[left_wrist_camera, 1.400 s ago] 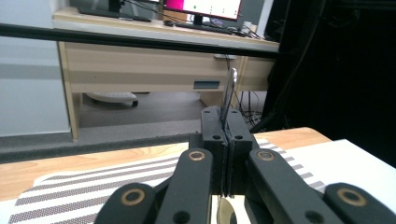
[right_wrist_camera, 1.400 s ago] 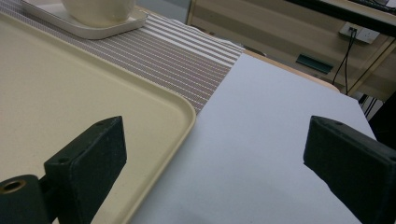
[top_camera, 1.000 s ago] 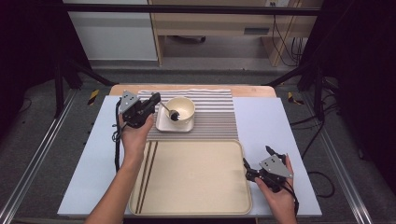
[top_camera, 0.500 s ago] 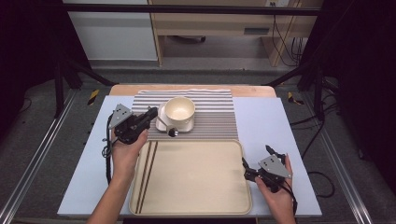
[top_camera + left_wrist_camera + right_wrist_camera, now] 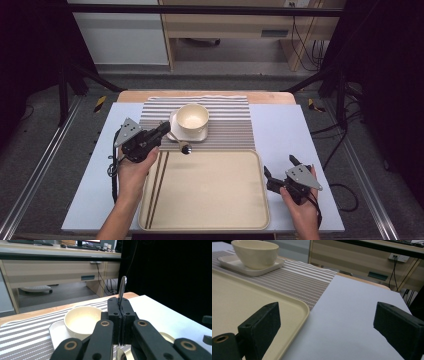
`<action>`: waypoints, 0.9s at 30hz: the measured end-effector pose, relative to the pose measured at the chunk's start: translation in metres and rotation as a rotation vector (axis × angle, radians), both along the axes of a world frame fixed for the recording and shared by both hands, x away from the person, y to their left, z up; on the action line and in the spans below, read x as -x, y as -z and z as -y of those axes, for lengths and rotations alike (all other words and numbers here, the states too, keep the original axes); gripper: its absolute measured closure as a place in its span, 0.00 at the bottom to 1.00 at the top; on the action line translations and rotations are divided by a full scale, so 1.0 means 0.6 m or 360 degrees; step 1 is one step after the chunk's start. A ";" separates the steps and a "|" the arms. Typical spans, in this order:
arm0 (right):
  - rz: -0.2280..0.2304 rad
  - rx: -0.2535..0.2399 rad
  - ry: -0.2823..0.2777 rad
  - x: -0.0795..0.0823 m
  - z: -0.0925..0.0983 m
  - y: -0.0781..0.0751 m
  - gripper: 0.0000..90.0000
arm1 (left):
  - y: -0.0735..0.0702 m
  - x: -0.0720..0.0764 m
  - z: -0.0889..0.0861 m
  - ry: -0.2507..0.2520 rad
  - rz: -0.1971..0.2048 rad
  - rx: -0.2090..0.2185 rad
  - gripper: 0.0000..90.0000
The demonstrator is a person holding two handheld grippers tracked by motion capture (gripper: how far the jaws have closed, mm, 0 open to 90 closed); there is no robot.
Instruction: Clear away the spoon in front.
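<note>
Gripping a metal spoon (image 5: 182,145) by its handle, the left tongs (image 5: 162,129) hold it left of centre in the high view, its bowl over the striped mat (image 5: 225,125) between the cream bowl (image 5: 192,119) and the tray (image 5: 210,220). The right tongs (image 5: 280,170) gape empty, lower right on the table (image 5: 285,130).

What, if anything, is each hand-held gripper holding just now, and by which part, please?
The left hand-held gripper is shut on the spoon, pinching it along its handle. The right hand-held gripper is open and holds nothing.
</note>
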State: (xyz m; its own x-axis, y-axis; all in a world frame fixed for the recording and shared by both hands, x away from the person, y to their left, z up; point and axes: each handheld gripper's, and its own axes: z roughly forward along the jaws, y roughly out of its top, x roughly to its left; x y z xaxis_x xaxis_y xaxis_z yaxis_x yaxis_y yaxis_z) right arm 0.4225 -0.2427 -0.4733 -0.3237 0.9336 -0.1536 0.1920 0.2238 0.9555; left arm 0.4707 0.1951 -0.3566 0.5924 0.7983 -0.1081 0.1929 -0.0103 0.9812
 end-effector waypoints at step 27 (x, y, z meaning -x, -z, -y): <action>-0.0020 0.0020 0.0019 -0.001 -0.002 0.003 0.08 | 0.031 0.083 -0.028 0.0066 -0.0058 0.0029 0.99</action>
State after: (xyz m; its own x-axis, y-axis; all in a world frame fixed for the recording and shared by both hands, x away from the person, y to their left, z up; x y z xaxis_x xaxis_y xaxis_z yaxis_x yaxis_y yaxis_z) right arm 0.4232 -0.2416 -0.4753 -0.3145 0.9354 -0.1614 0.2064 0.2333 0.9502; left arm 0.4210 0.2116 -0.3750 0.6202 0.7710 -0.1445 0.2282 -0.0011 0.9736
